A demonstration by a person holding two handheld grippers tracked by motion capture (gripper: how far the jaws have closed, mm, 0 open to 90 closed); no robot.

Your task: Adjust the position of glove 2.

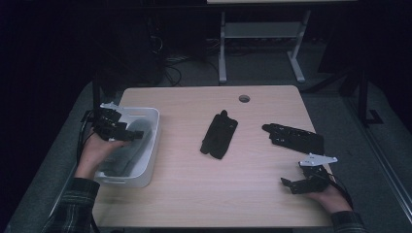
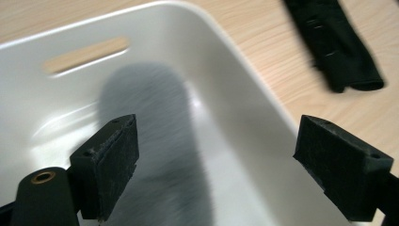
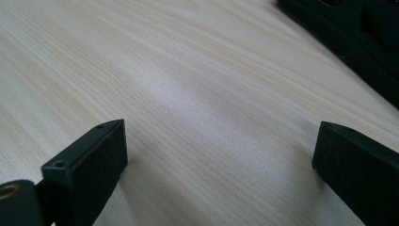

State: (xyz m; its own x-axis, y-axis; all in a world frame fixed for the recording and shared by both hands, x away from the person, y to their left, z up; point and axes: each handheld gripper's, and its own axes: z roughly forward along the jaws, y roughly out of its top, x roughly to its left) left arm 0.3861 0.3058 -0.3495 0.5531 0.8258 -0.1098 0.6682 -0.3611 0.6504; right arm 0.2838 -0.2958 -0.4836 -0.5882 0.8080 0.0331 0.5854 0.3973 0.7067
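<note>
Hovering over white bin, left tongs apart, grey item lying below

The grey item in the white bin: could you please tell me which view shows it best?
The left gripper view: the grey item lies close below, though blurred, in the white bin. The high view shows it small and dim. The right gripper view faces the table.

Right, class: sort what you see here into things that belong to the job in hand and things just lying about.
Belongs to the job:
- white bin
- grey item in the bin, blurred
- left gripper, open above the bin
- black sock-like piece at mid-table
- black piece at the right

Just lying about:
- right gripper, open over bare table
- table frame behind
</note>
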